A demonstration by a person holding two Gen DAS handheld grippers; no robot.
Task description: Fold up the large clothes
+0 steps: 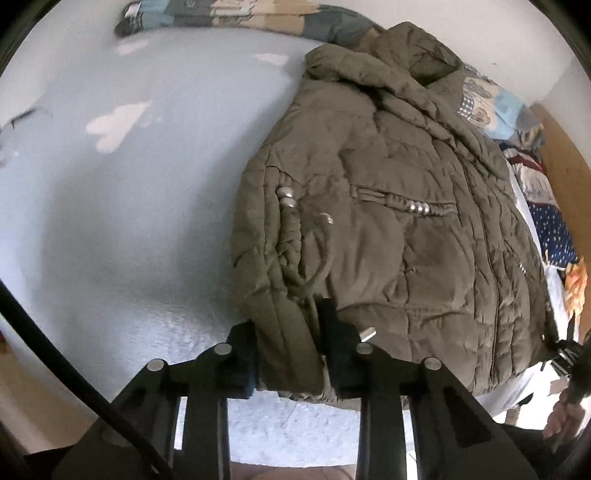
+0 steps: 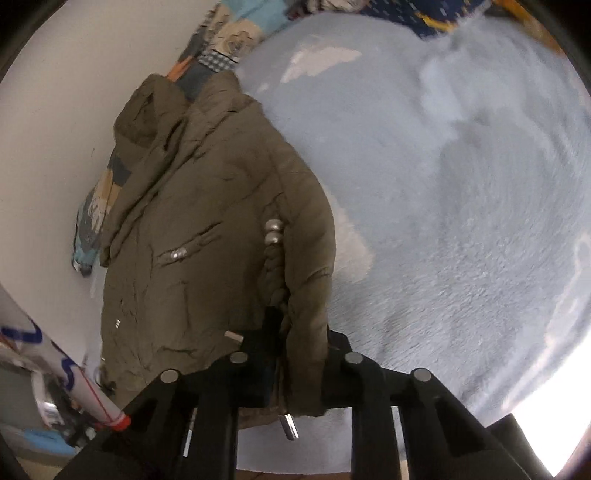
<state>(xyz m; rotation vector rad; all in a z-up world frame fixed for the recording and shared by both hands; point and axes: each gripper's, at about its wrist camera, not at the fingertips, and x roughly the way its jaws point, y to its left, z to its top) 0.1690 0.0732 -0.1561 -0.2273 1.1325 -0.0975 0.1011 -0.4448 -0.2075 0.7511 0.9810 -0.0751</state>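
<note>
Both tongs are clamped on the hem of the olive puffer jacket [image 1: 388, 206]: left tongs [image 1: 288, 354] pinch one bottom corner, right tongs [image 2: 299, 350] the other. It lies on the fluffy light-blue blanket [image 1: 129, 221], sleeves apparently already tucked in. I'd say roughly halfway; the bottom-to-collar fold looks left to do.

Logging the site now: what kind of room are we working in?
Probably a bedroom: the olive jacket lies on a fleecy pale blue blanket, with a patchwork quilt along a white wall.
</note>
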